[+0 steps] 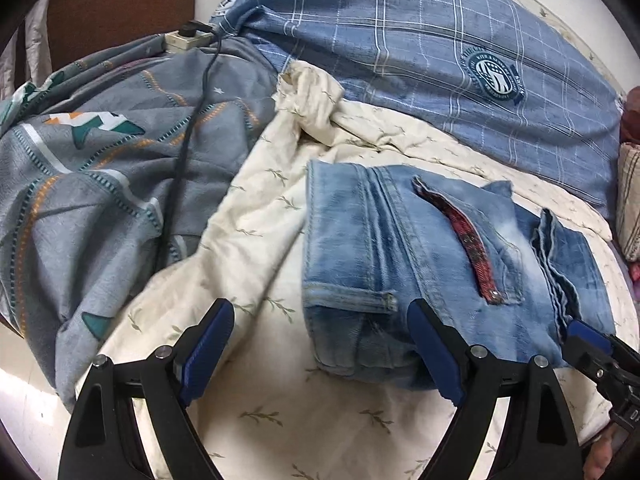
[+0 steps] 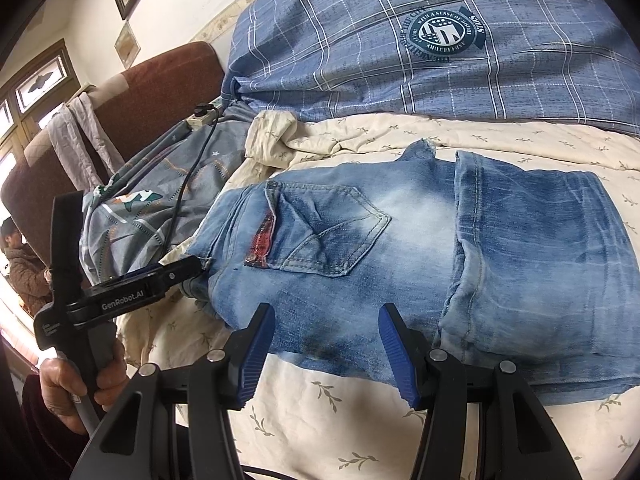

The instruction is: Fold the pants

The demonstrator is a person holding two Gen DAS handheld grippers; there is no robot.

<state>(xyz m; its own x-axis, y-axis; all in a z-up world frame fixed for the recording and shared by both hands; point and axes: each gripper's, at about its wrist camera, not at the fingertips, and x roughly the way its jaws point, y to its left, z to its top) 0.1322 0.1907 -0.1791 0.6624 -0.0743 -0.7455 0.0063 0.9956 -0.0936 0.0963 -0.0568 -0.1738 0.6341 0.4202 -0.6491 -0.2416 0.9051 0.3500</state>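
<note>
Denim pants [image 2: 420, 248] folded; cream sheet [image 2: 320, 412] clear alongside.

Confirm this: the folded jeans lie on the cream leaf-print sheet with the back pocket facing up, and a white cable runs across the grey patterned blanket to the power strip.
One detail is wrong: the cable is black, not white, as the left wrist view shows. The rest stands: the folded jeans lie on the cream leaf-print sheet, back pocket up, and the cable crosses the grey patterned blanket to the power strip.

We hold the left gripper [image 1: 320, 344] angled downward, its fingers [image 1: 212, 332] spread wide with nothing pressed between them. Our right gripper [image 2: 326, 354] also tilts down, half open, gripping nothing. Our left hand [image 2: 76, 380] clasps its handle.
</note>
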